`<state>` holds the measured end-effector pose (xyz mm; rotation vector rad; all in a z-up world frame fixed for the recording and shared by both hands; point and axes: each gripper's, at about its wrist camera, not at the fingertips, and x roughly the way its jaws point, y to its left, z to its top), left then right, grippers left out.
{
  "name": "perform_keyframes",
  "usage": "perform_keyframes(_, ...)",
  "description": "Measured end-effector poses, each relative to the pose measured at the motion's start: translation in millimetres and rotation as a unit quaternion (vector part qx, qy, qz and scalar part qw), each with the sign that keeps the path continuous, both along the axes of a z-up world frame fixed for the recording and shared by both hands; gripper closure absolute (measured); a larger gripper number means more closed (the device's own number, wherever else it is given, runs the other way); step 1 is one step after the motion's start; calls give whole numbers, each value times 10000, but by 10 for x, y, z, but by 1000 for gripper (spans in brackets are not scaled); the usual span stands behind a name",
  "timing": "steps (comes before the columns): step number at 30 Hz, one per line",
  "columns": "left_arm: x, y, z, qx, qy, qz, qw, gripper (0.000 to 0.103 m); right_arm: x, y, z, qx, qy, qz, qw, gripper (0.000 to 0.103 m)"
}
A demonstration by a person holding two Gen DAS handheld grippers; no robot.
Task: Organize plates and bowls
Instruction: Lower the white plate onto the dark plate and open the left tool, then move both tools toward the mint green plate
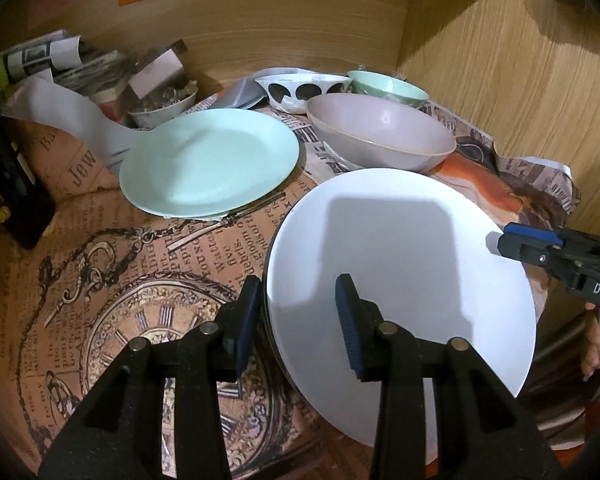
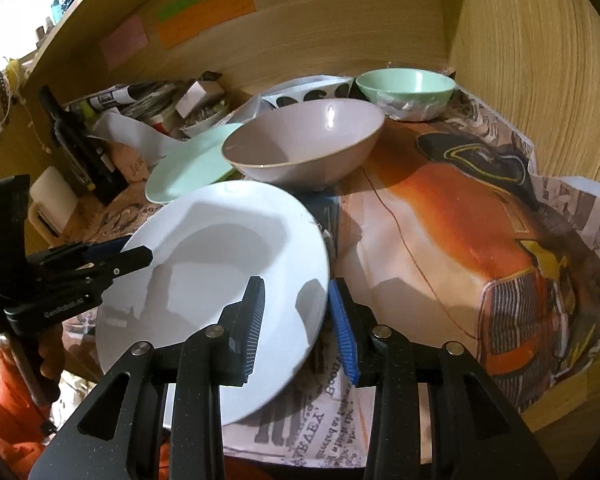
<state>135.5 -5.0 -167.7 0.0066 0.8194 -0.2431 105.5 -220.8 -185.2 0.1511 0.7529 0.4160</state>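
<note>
A white plate (image 1: 404,264) (image 2: 220,280) lies tilted at the front of a shelf lined with printed paper. My left gripper (image 1: 300,308) is open and straddles its left rim. My right gripper (image 2: 296,312) is open and straddles its right rim; it also shows in the left wrist view (image 1: 512,240). My left gripper also shows in the right wrist view (image 2: 140,252). A mint green plate (image 1: 208,160) (image 2: 192,168) lies behind on the left. A large pinkish bowl (image 1: 380,136) (image 2: 304,140) stands behind the white plate. A mint bowl (image 1: 388,88) (image 2: 404,88) and a white bowl with black dots (image 1: 300,90) (image 2: 312,90) stand at the back.
Wooden walls (image 2: 540,80) close the shelf at the back and right. Rolled papers, a small box and a glass bowl of odds and ends (image 1: 160,108) crowd the back left. A dark bottle (image 2: 76,148) stands at the left.
</note>
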Motion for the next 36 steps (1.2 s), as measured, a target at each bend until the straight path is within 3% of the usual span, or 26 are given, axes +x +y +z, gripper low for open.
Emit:
perform_keyframes(11, -147, 299, 346, -55, -595, 339, 9976, 60, -56, 76, 335, -54, -605, 53, 9981, 67)
perform_keyframes(13, -164, 387, 432, -88, -739, 463, 9962, 48, -52, 123, 447, -58, -796, 100, 9968, 61)
perform_keyframes(17, -166, 588, 599, -80, -1070, 801, 9910, 33, -2, 205, 623, -60, -1096, 225, 9937, 54)
perform_keyframes(19, -140, 693, 670, -84, -1181, 1028, 9876, 19, 47, 232, 716, -14, -1248, 291, 9918, 51)
perform_keyframes(21, -103, 801, 723, -146, -1240, 1196, 9849, 13, 110, 265, 792, -15, -1394, 304, 9898, 49)
perform_keyframes(28, 104, 1059, 786, -141, -1171, 1454, 9823, 12, 442, 409, 946, 33, -1478, 504, 9877, 48)
perform_keyframes(36, 501, 1175, 701, -184, -920, 1464, 9848, 12, 1022, 661, 963, -61, -1188, 864, 9891, 48)
